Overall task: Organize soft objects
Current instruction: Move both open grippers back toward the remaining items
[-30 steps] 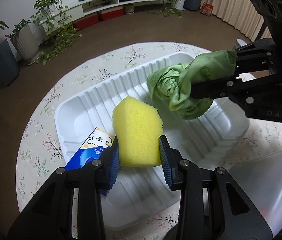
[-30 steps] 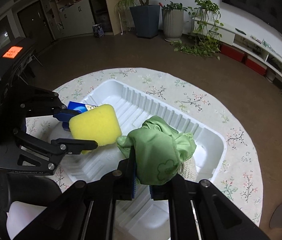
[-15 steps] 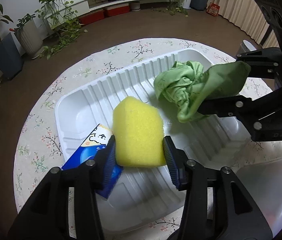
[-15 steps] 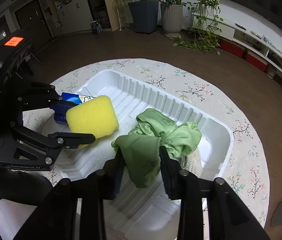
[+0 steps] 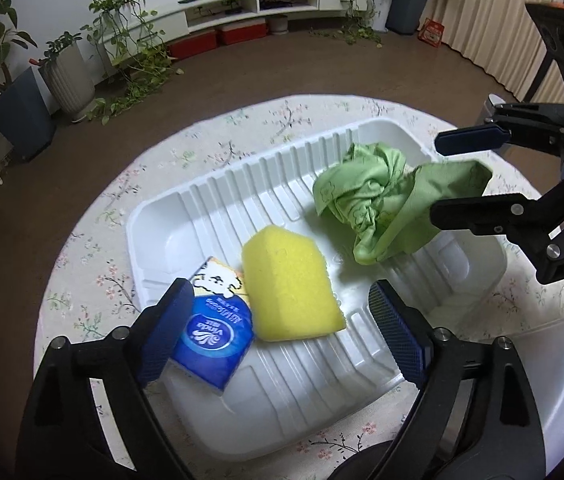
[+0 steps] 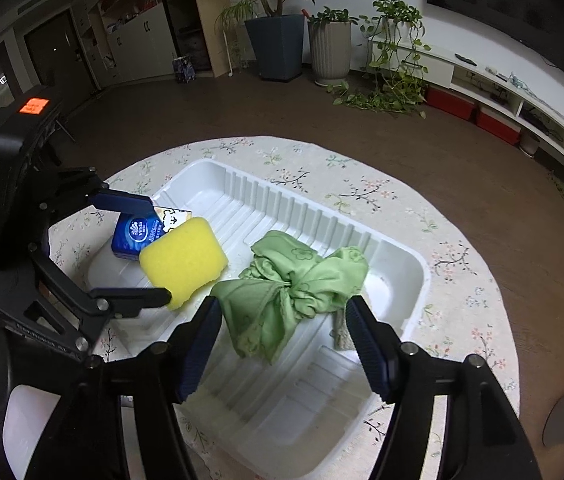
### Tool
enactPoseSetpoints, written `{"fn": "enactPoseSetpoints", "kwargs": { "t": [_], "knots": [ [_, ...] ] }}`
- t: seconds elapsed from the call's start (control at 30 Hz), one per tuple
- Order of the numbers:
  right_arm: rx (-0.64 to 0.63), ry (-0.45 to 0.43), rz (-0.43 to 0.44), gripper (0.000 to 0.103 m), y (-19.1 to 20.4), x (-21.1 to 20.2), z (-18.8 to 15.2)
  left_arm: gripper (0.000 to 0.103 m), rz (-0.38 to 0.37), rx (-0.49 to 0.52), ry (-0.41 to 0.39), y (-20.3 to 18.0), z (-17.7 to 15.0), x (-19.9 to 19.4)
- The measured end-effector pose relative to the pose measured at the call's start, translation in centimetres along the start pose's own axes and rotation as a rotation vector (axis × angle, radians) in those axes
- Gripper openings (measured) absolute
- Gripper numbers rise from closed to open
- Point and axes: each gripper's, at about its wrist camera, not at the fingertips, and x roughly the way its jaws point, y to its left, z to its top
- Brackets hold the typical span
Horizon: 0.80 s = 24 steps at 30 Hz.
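Between your left gripper (image 5: pixel 280 326) jaws, just opened wide: sponge (image 5: pixel 288 284), released, tissue pack (image 5: pixel 214 330) touching its left. Right gripper (image 6: pixel 284 344) opened over green cloth (image 6: pixel 294 292). All inside white tray (image 5: pixel 154 216).

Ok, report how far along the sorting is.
Done: sponge, green cloth and tissue pack lie in the white tray. In hand: nothing; left hand-held gripper and right hand-held gripper have just been opening, jaws off both items. Left: nothing visible outside.

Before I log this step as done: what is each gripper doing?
Left gripper: just opened, yellow foam sponge between the jaws, not gripped.
Right gripper: just opened, crumpled green cloth released.
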Motion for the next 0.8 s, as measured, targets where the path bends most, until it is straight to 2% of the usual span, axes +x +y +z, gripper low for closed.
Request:
{"fn": "enactPoseSetpoints", "kwargs": {
  "t": [0.3,0.33,0.37,0.4,0.43,0.63,0.8],
  "knots": [
    [0.030,-0.042,-0.027,0.085,-1.1,-3.3,-1.0,0.093,0.028,-0.050,-0.065,1.3,-0.7,-4.1],
    [0.038,-0.048,-0.026,0.089,-1.3,-3.9,-1.2,0.095,0.030,-0.062,-0.075,1.5,-1.1,-4.7],
    [0.050,-0.056,-0.022,0.092,-1.5,-4.4,-1.5,0.102,0.032,-0.074,-0.089,1.8,-1.5,-5.3],
    [0.062,-0.067,-0.020,0.101,-1.7,-5.0,-1.8,0.103,0.040,-0.092,-0.113,2.1,-2.0,-6.0],
    [0.072,-0.077,-0.021,0.103,-1.9,-5.7,-2.2,0.103,0.048,-0.105,-0.133,2.3,-2.3,-6.6],
    [0.100,-0.139,-0.059,0.103,-2.1,-9.4,-4.5,0.103,0.087,-0.214,-0.228,3.7,-5.1,-10.3],
    [0.108,-0.188,-0.081,0.103,-1.4,-12.1,-6.2,0.103,0.097,-0.252,-0.259,3.2,-6.9,-11.9]
  ]
}}
